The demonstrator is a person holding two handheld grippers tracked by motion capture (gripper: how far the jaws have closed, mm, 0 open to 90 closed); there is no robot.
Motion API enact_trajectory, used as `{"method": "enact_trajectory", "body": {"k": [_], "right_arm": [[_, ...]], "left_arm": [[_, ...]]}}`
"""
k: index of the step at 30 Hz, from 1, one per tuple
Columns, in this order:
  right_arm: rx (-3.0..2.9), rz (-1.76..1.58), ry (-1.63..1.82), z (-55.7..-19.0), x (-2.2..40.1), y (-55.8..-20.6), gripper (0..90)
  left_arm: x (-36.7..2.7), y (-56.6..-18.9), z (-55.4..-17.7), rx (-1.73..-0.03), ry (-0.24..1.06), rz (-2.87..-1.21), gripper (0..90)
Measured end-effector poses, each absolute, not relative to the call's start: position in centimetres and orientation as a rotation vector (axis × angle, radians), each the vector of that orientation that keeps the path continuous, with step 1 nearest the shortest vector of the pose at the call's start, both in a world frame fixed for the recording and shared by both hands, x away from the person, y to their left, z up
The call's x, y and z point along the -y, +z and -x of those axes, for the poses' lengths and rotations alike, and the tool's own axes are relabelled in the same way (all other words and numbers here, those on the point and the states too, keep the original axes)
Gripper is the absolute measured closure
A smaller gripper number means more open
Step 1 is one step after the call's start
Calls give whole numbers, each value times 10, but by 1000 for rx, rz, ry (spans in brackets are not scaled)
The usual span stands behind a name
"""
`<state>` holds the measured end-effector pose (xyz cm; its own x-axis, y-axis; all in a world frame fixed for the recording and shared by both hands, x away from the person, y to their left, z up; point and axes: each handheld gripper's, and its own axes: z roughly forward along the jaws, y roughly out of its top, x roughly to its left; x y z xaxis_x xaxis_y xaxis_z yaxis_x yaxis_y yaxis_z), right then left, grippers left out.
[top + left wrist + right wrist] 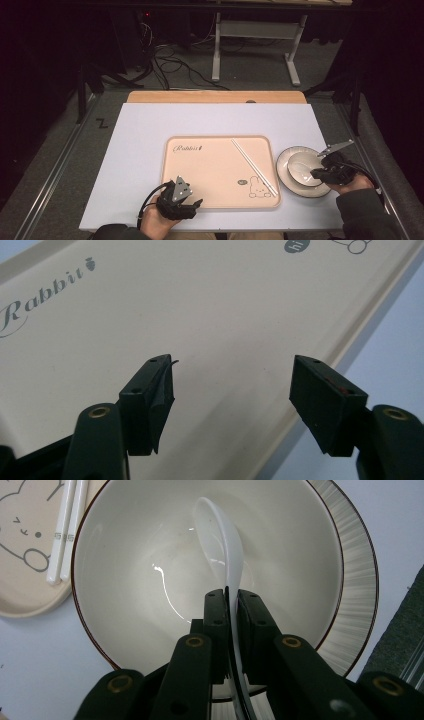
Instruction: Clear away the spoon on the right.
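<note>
White tabletop (140,150), dark floor beyond. Peach tray (210,170), rounded corners, "Rabbit" lettering and bunny print, carries white chopsticks (252,165) laid diagonally at its right. Right of tray: ribbed plate (287,177) under glossy cream bowl (135,580) containing a white spoon (222,540). Right gripper (231,605) clenched on the spoon handle. Left gripper (232,390) released, jaws spread over the tray's near edge.

White spoon (222,540) inside bowl (125,595)
</note>
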<state>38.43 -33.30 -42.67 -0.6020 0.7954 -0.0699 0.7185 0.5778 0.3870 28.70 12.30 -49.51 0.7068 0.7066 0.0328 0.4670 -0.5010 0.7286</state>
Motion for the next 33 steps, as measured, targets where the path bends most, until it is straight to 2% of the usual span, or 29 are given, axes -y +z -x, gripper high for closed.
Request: {"method": "enact_trajectory", "body": {"k": [14, 33], "right_arm": [[-2543, -1214, 509, -377, 331, -425, 851], [-2479, -1144, 592, -364, 326, -406, 852]], "left_arm": [[-123, -495, -286, -884, 430, -2185, 346], [-124, -494, -286, -878, 436, -2182, 346]]}}
